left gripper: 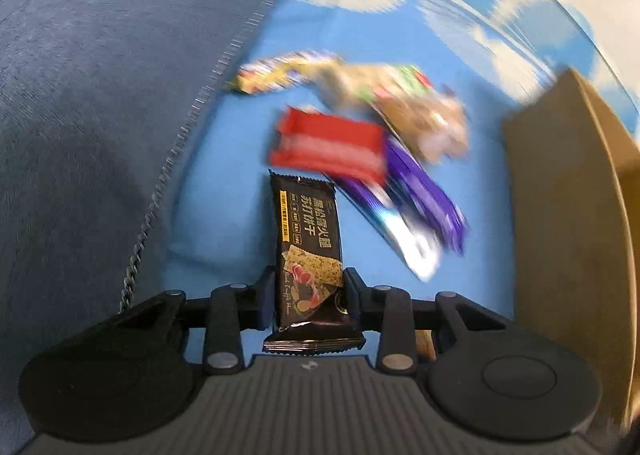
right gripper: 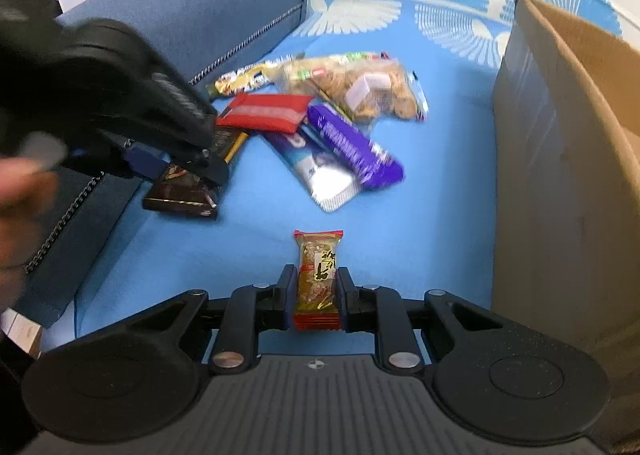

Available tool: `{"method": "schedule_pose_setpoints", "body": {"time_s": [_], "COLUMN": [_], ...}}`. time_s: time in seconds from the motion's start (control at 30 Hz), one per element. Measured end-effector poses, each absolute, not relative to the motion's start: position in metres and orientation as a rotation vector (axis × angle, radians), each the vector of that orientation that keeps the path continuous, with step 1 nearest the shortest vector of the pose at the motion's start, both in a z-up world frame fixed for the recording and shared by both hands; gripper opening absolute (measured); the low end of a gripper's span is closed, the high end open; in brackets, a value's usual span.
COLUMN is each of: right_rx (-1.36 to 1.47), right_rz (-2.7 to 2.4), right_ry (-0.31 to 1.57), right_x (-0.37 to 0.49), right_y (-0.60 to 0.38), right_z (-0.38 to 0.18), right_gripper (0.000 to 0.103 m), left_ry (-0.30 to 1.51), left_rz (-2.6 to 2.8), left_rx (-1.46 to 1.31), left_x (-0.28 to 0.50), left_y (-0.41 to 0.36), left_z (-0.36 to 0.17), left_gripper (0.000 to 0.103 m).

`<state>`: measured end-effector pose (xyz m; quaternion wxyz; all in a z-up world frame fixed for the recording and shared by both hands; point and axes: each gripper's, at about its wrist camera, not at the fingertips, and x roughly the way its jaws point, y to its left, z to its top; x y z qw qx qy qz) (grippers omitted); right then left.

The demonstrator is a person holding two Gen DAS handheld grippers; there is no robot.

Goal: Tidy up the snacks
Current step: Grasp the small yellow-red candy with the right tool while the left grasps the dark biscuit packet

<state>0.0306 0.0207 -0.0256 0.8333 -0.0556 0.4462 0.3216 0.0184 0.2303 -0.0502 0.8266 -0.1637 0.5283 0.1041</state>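
- Left gripper [left gripper: 310,291] fingers clamp the black pack [left gripper: 308,255] near one end; a swing could twist it loose.
- Right gripper [right gripper: 317,295] fingers grip the small bar [right gripper: 318,275]; the box [right gripper: 560,159] wall, probably close, could knock it free.

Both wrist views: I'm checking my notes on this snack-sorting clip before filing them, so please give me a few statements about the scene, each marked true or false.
1. The left gripper is shut on a black cracker packet. True.
2. The right gripper is open, with nothing between its fingers. False: it is shut on a small peanut bar in a red-edged wrapper.
3. A cardboard box stands to the right of the loose snacks. True.
4. The red packet already lies inside the box. False: it lies on the blue cloth, in the pile beside the purple packet.
5. The cloth is plain green. False: it is blue with white fan shapes.
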Motion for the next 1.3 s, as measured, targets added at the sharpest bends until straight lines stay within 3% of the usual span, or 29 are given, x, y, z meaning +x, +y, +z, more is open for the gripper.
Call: {"method": "schedule_pose_setpoints", "body": {"time_s": [0.37, 0.7, 0.87, 1.3], "right_rx": [-0.121, -0.167, -0.184, -0.108], "right_rz": [0.706, 0.711, 0.708, 0.689], "right_ry": [0.975, 0.952, 0.934, 0.784], "right_x": [0.028, 0.025, 0.024, 0.025], "right_y": [0.02, 0.023, 0.023, 0.011], "right_z": [-0.029, -0.03, -0.03, -0.003], "right_gripper": [0.028, 0.028, 0.02, 0.019], "left_ry": [1.181, 1.194, 1.185, 1.061], "left_rz": [0.207, 0.209, 0.214, 0.215], "left_rx": [-0.246, -0.205, -0.188, -0.228], "left_x": [0.022, 0.027, 0.026, 0.025], "left_y": [0.217, 0.213, 0.212, 0.216], "left_z": [-0.061, -0.065, -0.065, -0.047], "left_gripper": [0.051, 0.05, 0.042, 0.04]}}
